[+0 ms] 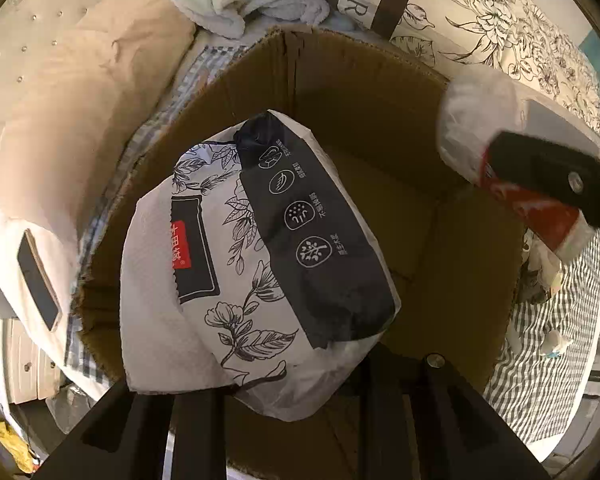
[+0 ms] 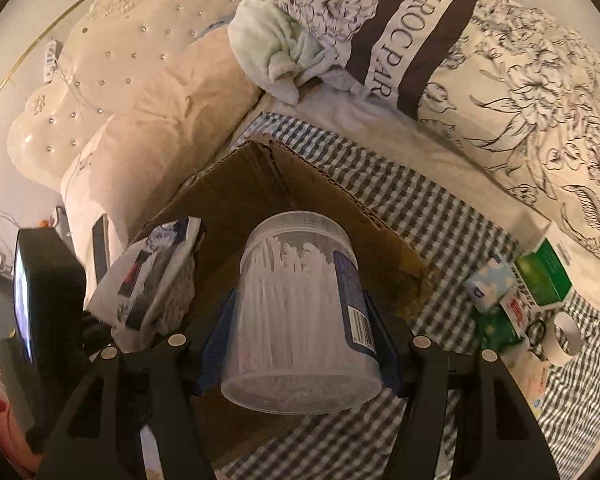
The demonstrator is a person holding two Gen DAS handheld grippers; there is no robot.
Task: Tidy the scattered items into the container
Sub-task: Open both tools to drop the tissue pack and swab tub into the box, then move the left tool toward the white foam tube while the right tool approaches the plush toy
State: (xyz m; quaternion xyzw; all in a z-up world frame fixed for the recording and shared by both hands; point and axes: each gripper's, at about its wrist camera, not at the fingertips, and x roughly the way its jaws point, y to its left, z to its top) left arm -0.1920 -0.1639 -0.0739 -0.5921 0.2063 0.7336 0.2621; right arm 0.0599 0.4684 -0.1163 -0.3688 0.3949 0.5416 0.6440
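Between the left gripper's (image 1: 300,364) jaws hangs a soft tissue pack (image 1: 256,264), white film with black flower print and a dark panel of icons; the jaws are pinched on its lower end, narrow gap, and the pack dangles directly above the open cardboard box (image 1: 380,92). Right gripper (image 2: 300,344): blue pads pressed on either side of a clear plastic tub of cotton swabs (image 2: 300,312), held tilted with its base toward the camera, over the near edge of the same box. Box interior, as seen from the left wrist view: bare brown floor and walls wherever the pack does not block the view; no item visible inside, though the part hidden under the pack cannot be checked. Judgement: task is at an early stage, first two items carried to the box but neither released, so nothing counted as stowed yet. Box sits on a checked bedsheet (image 2: 440,208), near a beige pillow (image 2: 148,148) and a floral duvet (image 2: 520,92). Remaining loose items lie on the sheet to the right of the box, well apart from it: a green carton (image 2: 544,276), a small blue-and-white packet (image 2: 492,284), a roll of tape (image 2: 566,338), plus a few smaller packets packed among them that are too blurred to name. A phone (image 1: 38,284) lies on the bedding left of the box; whether it belongs to the tidy-up I cannot tell. A pale crumpled towel (image 2: 284,56) lies beyond the box against the duvet.
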